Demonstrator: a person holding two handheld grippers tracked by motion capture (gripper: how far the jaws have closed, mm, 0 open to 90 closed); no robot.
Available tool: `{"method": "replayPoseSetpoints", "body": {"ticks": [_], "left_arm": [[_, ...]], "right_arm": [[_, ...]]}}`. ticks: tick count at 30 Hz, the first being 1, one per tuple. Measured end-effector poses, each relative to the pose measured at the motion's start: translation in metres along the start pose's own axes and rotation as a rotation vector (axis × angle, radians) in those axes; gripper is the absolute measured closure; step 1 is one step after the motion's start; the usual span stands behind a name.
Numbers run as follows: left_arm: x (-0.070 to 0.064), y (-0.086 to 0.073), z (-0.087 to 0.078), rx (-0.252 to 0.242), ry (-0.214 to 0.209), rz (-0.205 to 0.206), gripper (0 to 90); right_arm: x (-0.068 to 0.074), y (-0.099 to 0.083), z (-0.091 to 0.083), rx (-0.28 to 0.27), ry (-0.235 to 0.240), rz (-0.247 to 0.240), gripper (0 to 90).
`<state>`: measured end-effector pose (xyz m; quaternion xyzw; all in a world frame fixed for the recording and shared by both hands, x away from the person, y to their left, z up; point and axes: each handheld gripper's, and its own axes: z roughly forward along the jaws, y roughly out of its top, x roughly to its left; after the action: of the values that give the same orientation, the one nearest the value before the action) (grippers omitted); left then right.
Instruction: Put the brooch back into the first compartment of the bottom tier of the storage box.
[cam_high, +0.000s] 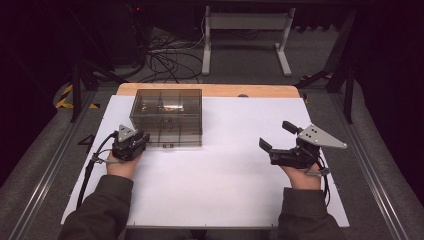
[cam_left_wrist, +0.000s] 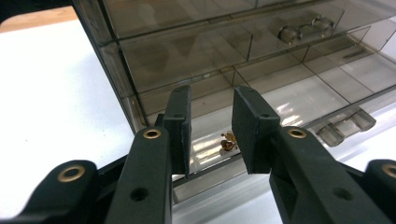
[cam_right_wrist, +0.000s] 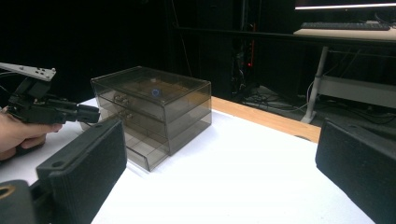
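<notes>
A smoky see-through drawer box (cam_high: 167, 117) stands at the back left of the white table sheet (cam_high: 225, 180). It has stacked drawers with clear handles (cam_left_wrist: 301, 30). The bottom drawer (cam_right_wrist: 147, 157) sticks out a little at the front. A small brown-gold object (cam_left_wrist: 228, 141) lies inside it. My left gripper (cam_high: 141, 138) is at the box's front left corner, open with a narrow gap and nothing between its jaws (cam_left_wrist: 212, 100). My right gripper (cam_high: 275, 134) hovers well to the right of the box, wide open and empty (cam_right_wrist: 224, 140).
A wooden table edge (cam_high: 210, 90) runs behind the sheet. Beyond it are floor cables (cam_high: 165, 57) and a white desk frame (cam_high: 245, 30). In the right gripper view the left gripper (cam_right_wrist: 56, 112) and a hand sit left of the box (cam_right_wrist: 154, 109).
</notes>
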<state>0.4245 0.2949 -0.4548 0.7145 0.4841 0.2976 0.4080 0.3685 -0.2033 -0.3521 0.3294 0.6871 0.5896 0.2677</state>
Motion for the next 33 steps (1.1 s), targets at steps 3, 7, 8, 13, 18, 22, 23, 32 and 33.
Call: {"method": "replayPoseSetpoints", "body": {"ticks": [3,7,8,13,18,22,23,32,33], "left_arm": [[0.000,0.001,-0.002,-0.009,-0.002,-0.007,65.6],[0.000,0.002,-0.004,-0.015,-0.002,-0.005,62.4],[0.000,0.003,-0.005,-0.017,-0.003,-0.005,61.2],[0.001,0.006,-0.011,-0.044,-0.007,-0.009,58.0],[0.000,0.008,-0.016,-0.058,-0.013,0.001,53.4],[-0.002,0.011,-0.020,-0.071,-0.011,0.013,49.3],[-0.002,0.012,-0.021,-0.077,-0.012,0.013,48.5],[-0.007,0.019,-0.033,-0.108,-0.024,0.032,40.4],[-0.008,0.020,-0.034,-0.110,-0.025,0.036,39.7]], "right_arm": [[0.000,0.000,0.000,0.002,-0.001,-0.001,2.7],[0.000,0.000,0.000,0.001,-0.001,0.000,2.8],[0.000,0.000,0.000,0.001,-0.001,-0.001,2.7],[0.000,0.000,0.000,0.002,-0.002,0.000,2.7],[0.000,0.000,0.000,0.001,-0.001,0.001,2.7],[0.000,0.000,0.000,0.000,-0.001,0.001,2.7],[0.000,0.000,0.000,0.000,-0.001,0.002,2.7],[0.000,0.000,0.000,-0.001,-0.005,0.002,2.7],[0.000,0.000,0.000,-0.001,-0.006,0.002,2.7]]}}
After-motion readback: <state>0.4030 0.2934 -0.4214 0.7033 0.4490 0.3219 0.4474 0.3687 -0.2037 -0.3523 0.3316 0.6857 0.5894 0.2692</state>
